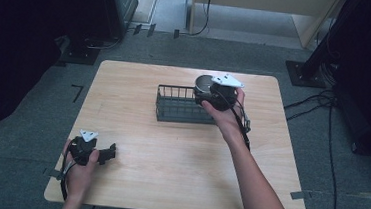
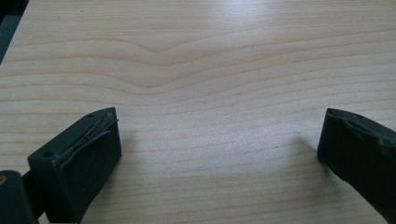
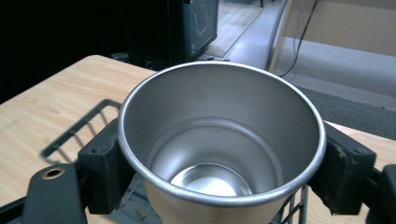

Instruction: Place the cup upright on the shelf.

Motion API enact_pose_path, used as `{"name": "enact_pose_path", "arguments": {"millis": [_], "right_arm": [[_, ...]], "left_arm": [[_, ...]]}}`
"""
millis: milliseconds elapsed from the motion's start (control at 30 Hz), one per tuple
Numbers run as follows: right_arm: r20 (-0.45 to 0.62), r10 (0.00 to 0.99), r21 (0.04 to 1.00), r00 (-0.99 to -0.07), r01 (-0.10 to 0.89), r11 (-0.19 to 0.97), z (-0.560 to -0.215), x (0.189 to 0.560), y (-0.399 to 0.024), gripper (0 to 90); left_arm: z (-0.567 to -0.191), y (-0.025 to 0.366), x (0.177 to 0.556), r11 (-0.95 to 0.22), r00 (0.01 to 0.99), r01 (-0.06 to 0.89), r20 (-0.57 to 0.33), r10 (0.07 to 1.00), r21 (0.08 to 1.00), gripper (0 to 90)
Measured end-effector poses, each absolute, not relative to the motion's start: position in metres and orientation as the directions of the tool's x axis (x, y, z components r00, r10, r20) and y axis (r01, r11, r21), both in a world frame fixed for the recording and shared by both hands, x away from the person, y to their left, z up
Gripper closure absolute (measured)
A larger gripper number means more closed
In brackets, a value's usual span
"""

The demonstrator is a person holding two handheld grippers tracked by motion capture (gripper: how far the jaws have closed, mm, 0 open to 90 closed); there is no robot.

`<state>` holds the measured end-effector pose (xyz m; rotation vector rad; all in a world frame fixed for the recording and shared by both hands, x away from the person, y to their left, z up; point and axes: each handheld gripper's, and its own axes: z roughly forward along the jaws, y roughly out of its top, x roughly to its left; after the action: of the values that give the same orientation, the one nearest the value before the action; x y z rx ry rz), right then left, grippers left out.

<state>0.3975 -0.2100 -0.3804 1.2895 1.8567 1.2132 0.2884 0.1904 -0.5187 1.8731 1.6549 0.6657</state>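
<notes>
Holding a steel cup (image 3: 219,149) clamped in my right gripper (image 1: 218,94) over the rack's (image 1: 173,106) right end, near the table's (image 1: 169,163) far edge; left gripper (image 1: 100,154) idle, jaws wide, near-left corner. Next, probably: lower and release.

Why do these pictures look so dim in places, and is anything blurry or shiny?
High view: the surroundings fall into near-black shadow while the table is evenly lit. Left gripper view: sharp wood grain, with soft shadows beside the jaws. Right gripper view: the metal cup shows a bright reflection at its bottom; the background is dark at left.
</notes>
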Motion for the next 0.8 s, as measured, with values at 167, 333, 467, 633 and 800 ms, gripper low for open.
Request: {"name": "enact_pose_path", "arguments": {"millis": [167, 333, 467, 633, 800], "right_arm": [[0.040, 0.937, 0.900, -0.348, 0.421, 0.117, -0.390, 0.408, -0.213, 18.2], [0.034, 0.944, 0.891, -0.328, 0.437, 0.120, -0.399, 0.416, -0.215, 18.2], [0.028, 0.945, 0.885, -0.327, 0.447, 0.129, -0.404, 0.418, -0.214, 18.1], [0.032, 0.944, 0.891, -0.330, 0.437, 0.122, -0.408, 0.417, -0.213, 18.2], [0.036, 0.945, 0.891, -0.326, 0.438, 0.117, -0.409, 0.420, -0.214, 18.2]], "left_arm": [[-0.519, 0.190, 0.288, -0.093, 0.120, 0.722, 0.008, 0.993, 0.686, 0.0], [-0.519, 0.190, 0.288, -0.093, 0.121, 0.722, 0.007, 0.993, 0.686, 0.0], [-0.519, 0.191, 0.288, -0.095, 0.123, 0.723, 0.009, 0.992, 0.685, 0.0], [-0.519, 0.191, 0.288, -0.094, 0.122, 0.723, 0.008, 0.993, 0.685, 0.0], [-0.519, 0.190, 0.288, -0.093, 0.120, 0.722, 0.007, 0.993, 0.686, 0.0]]}}
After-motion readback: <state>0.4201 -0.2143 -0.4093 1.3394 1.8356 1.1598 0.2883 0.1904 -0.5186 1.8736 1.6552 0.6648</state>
